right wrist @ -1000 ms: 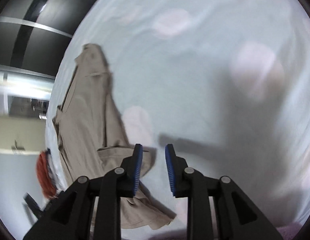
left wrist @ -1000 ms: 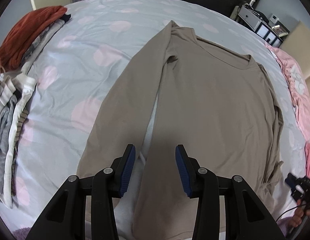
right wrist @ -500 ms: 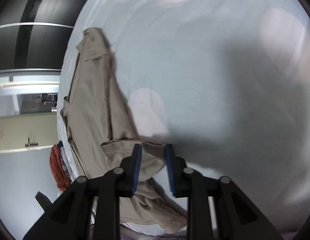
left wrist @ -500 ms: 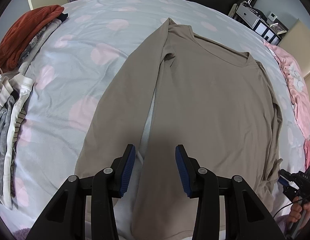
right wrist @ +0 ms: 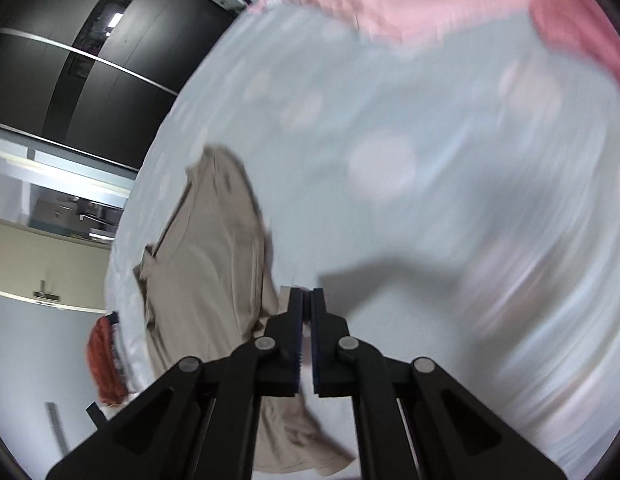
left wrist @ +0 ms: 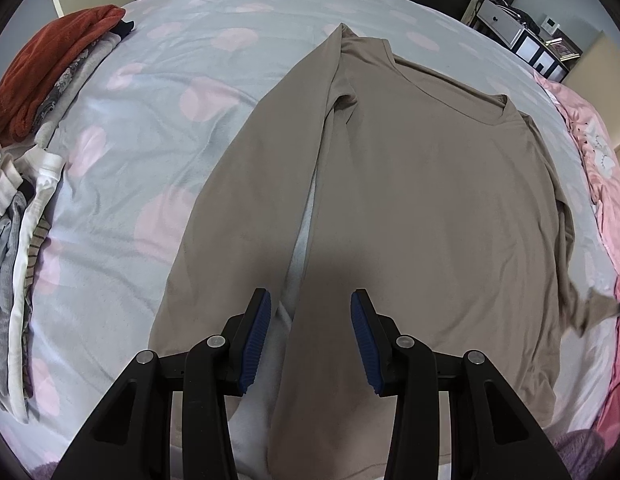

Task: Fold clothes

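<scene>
Left view: our left claw [left wrist: 311, 340] hangs with jaws apart, empty, over the hem of the long-sleeved beige knit shirt [left wrist: 422, 208], flat on the dotted grey bed sheet [left wrist: 157, 92]. Long axis runs hem near us, neckline far.

Right view: right claw [right wrist: 306, 338] has just been closing, now clamped on the sleeve cuff [right wrist: 283, 296]. We judge the sleeve fold is starting; next, carry the cuff across the body.

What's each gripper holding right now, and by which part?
Right gripper has just closed on the beige long-sleeve shirt at its sleeve end. Left gripper stands open above the shirt, holding nothing.
</scene>
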The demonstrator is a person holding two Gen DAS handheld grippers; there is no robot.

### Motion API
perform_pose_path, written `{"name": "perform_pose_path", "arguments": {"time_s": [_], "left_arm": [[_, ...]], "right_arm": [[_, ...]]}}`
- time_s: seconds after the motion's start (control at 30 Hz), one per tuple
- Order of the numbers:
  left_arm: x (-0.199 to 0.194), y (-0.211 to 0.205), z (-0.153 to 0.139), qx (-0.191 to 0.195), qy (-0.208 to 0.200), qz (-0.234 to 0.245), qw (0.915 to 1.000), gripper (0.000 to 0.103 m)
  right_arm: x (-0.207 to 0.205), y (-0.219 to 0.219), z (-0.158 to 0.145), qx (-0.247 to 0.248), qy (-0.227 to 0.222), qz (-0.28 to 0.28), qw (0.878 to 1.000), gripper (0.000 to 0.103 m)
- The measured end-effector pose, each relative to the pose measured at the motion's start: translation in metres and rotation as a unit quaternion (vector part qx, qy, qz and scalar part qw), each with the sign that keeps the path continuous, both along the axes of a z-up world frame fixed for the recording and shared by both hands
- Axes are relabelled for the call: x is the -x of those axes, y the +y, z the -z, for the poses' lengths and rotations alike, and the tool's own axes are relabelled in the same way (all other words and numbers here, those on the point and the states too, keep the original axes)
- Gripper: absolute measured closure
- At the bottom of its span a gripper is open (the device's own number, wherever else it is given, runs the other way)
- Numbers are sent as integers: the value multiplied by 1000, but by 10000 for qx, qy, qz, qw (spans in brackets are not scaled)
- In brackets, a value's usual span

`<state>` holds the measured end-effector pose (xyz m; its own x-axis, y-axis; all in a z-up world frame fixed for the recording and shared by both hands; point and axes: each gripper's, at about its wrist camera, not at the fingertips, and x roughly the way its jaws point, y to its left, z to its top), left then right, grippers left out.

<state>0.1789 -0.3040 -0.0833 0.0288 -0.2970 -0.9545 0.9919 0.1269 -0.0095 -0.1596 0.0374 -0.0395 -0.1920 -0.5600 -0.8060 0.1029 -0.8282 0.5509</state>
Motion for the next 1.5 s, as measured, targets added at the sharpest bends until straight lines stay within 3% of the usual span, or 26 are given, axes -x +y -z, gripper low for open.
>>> {"name": "perform_pose_path", "arguments": {"time_s": [0.2, 0.33, 0.47, 0.63, 0.87, 1.03, 1.17, 1.2, 1.37, 1.5], "left_arm": [[4, -7, 2, -14, -31, 44, 10000, 60], [8, -12, 3, -12, -90, 100, 9999, 60], [7, -20, 6, -54, -147, 59, 9999, 60], [5, -31, 10, -117, -144, -55, 9998, 60], [16, -41, 15, -201, -324, 38, 9993, 60], [19, -46, 16, -206, -405, 104, 9989, 60], [22, -48, 18, -219, -539, 209, 9981, 60], [21, -50, 19, -240, -559, 216, 9979, 60], [17, -55, 23, -292, -704, 207, 9969, 60], [8, -59, 25, -371, -773, -72, 9963, 60]], "right_arm": [[52, 27, -76, -710, 1010, -118, 9923, 100], [86, 46, -92, -1159, 1464, -82, 9824, 100], [113, 64, -73, -1729, 1519, 119, 9731, 100], [138, 103, -14, -2238, 1141, 506, 9666, 100], [141, 134, 45, -2291, 850, 590, 9679, 100], [128, 148, 56, -1956, 683, 478, 9771, 99], [123, 132, 52, -1451, 586, 502, 9864, 92], [122, 123, 50, -1416, 609, 447, 9870, 86], [127, 64, 50, -1914, 1068, 249, 9754, 82], [132, 45, 77, -2094, 854, 646, 9719, 82]]}}
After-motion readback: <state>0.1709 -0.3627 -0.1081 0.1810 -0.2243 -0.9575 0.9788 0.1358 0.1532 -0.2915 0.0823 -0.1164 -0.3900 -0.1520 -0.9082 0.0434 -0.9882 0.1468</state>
